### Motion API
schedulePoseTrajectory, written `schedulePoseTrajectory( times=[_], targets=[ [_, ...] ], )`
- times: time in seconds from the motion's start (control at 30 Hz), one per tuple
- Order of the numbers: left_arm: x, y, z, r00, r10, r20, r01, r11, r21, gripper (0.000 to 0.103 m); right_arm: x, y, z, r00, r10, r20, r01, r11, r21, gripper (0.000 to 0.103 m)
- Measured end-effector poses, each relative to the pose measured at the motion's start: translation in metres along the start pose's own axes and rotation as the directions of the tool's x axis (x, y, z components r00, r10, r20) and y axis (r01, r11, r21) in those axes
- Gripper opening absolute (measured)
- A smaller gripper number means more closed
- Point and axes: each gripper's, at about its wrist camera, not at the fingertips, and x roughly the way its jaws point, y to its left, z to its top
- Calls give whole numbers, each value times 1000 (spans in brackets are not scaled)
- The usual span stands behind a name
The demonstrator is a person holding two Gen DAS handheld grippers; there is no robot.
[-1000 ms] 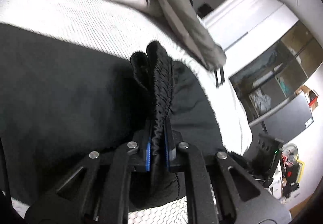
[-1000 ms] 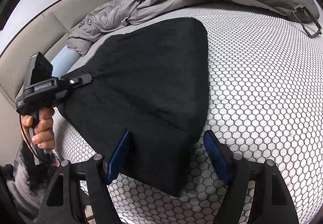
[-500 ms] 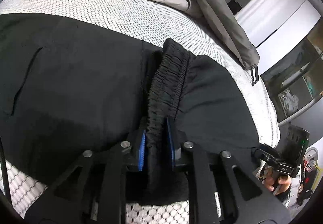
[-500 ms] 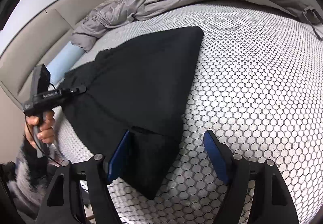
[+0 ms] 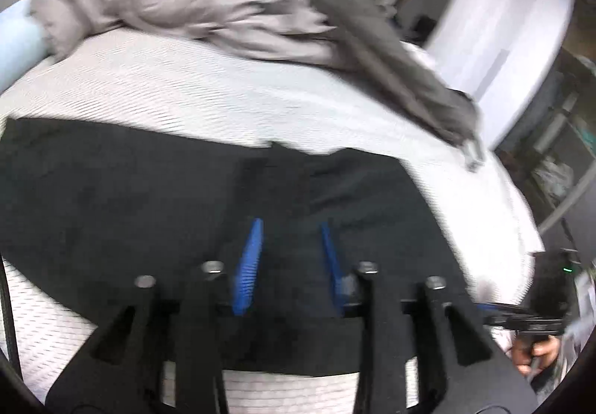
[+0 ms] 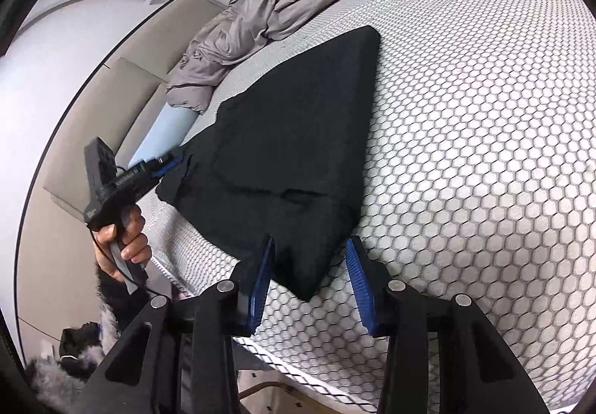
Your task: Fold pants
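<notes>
You've got matt black cloth pants, soft & slightly fuzzy, on a bed w/ white honeycomb-mesh textile, rough-looking. Your right tool: matt black plastic arms, ribbed blue pads, shiny metal pins. Left tool: same build. Crumpled grey cloth bedding at the bed's far edge, smooth, faint sheen.

Black grippers, blue pads, silver screws, perhaps.

White honeycomb-patterned bed, folded black pants flat on it, rumpled grey bedding behind.
</notes>
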Motion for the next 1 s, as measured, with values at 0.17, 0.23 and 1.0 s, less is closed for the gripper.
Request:
schedulePoseTrajectory(
  times=[0.17,0.23,1.0],
  targets=[
    [77,-116,-10,951,-218,-218,251,958,138,55,22,8,5,999,-53,-11,53,998,-15,26],
    [118,-154,-19,906,-224,-358,301,937,177,43,26,10,6,998,-60,-4,60,998,-20,17],
    [69,-165,-87,961,-114,-251,189,934,302,38,0,-33,1,997,53,62,-62,988,140,18]
  ],
)
